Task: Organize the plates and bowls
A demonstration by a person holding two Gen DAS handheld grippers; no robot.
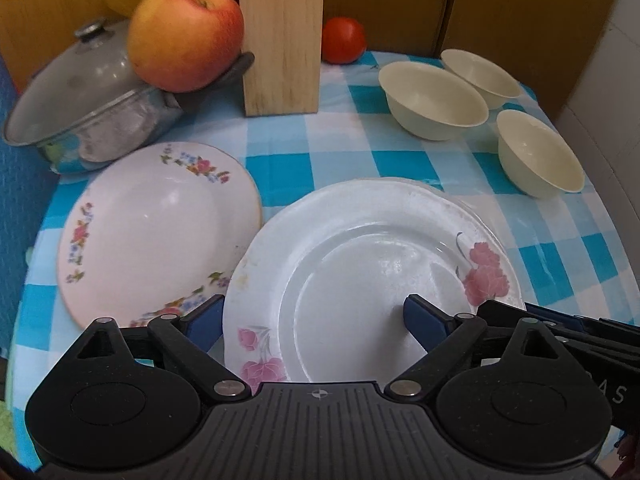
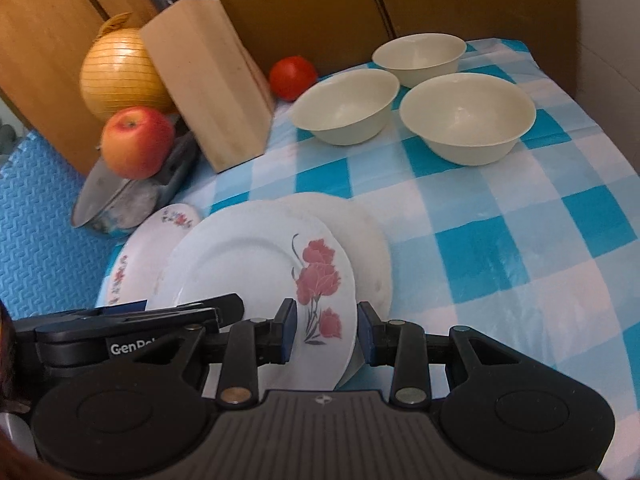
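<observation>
The rose plate (image 2: 260, 264) is being straddled at its 5 o'clock rim by the right tongs (image 2: 328, 330), part-open, for stacking; the left tongs (image 1: 314, 320) are being held wide, empty, across its near rim.

— Where do the two tools stand?
— Left gripper (image 1: 314, 316) low at the near edge, jaws spread wide, blue pads (image 1: 424, 318) apart.
— And the other?
— Right gripper (image 2: 328, 330) close beside it, jaws partly open with a gap between the pads (image 2: 289, 330); the left tool's black body crosses its left side.
</observation>
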